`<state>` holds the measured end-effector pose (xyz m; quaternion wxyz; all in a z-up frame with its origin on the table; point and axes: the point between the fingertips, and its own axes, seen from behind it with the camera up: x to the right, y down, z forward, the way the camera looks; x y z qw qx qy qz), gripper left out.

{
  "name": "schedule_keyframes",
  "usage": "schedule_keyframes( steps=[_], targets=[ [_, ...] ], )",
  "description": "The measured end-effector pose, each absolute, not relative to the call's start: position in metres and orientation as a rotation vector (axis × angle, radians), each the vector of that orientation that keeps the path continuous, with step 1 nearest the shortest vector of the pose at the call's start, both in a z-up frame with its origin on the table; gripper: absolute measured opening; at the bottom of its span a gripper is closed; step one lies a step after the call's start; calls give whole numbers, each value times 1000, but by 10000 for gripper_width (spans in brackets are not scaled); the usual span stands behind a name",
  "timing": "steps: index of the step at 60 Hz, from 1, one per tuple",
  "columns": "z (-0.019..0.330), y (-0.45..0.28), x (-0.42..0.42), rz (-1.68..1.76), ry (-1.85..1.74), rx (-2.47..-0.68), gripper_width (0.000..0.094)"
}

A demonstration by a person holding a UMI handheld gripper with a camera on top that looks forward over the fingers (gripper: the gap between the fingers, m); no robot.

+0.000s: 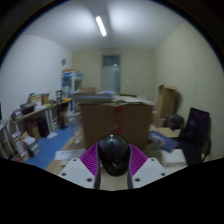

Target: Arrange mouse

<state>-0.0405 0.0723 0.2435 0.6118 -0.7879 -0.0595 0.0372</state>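
Mouse (113, 152), black and rounded, sits clamped between the gripper (113, 165) fingers, both purple pads (93, 160) pressing its sides, raised above the floor. Beyond it stand large cardboard boxes (118, 120); their contents are hidden. Cluttered shelves (38, 118) line one wall, a chair (196, 132) the other side.

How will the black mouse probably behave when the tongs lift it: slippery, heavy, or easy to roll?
The mouse looks rigid and small, so probably light. Its rounded, glossy-looking shell may slip between the tongs, whose pads sit at its sides. It probably would not roll far, having a flat base, though that base is hidden.
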Motion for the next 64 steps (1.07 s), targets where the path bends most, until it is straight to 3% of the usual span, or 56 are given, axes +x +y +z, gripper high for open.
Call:
schedule_keyframes(
  steps=[2,6,12,18,27,32,36,37,42,43,46,48,64],
  targets=[
    [250,67,-3,50,-95,-1812,359],
    [222,62,64,-20,-26,-1857,360],
    [129,50,126,-32,74,-2005,359],
    [47,41,140,-37,74,-2147,362],
    [-15,29,137,-28,87,-2245,383],
    [-14,33,139,-64,57,-2220,412],
    [-13,34,138,-60,59,-2233,551],
    [-13,34,138,-56,59,-2236,530],
    [-14,31,140,-25,70,-2277,643],
    [-13,29,140,-17,74,-2288,748],
    [-9,20,139,12,88,-2305,918],
    [-1,14,140,22,98,-2298,853],
    [83,-92,124,99,163,-2251,835]
  ],
)
